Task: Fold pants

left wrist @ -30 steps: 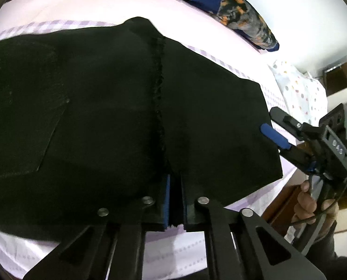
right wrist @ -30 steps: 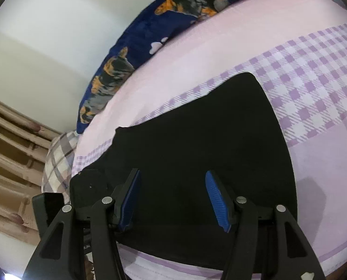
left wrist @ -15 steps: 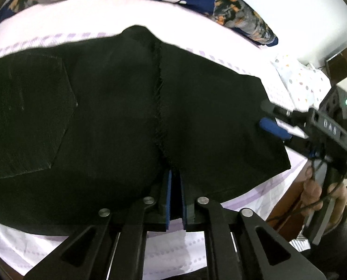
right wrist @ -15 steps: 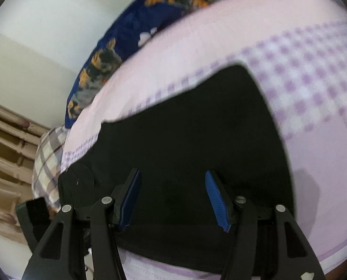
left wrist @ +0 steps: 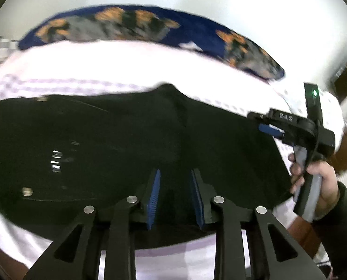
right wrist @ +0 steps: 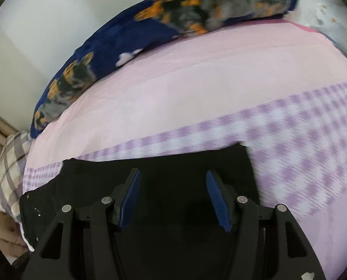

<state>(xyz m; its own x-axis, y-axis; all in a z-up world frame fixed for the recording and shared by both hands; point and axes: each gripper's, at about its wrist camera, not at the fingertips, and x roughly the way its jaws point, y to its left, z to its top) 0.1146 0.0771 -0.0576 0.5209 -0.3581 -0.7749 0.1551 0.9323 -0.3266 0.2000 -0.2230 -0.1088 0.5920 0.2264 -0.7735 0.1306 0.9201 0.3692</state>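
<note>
Left tongs (left wrist: 175,194) spread apart, nothing pinched, low over the near edge of the black pants (left wrist: 103,149) on the bed (left wrist: 126,63). Pants spread ahead of both tongs, long axis left to right. Only in left view: right hand (left wrist: 320,182) on the handle. Right tongs (right wrist: 173,199) spread wide over the pants (right wrist: 173,170), gripping nothing. Only in right view: checked pillow (right wrist: 10,163) at far left.

We see black fabric pants (left wrist: 117,144) spread flat on a pink-and-lilac checked bedsheet (left wrist: 108,67), our left gripper (left wrist: 175,196) parted above their near edge, our right gripper (left wrist: 270,128) at their right edge, hand-held.
</note>
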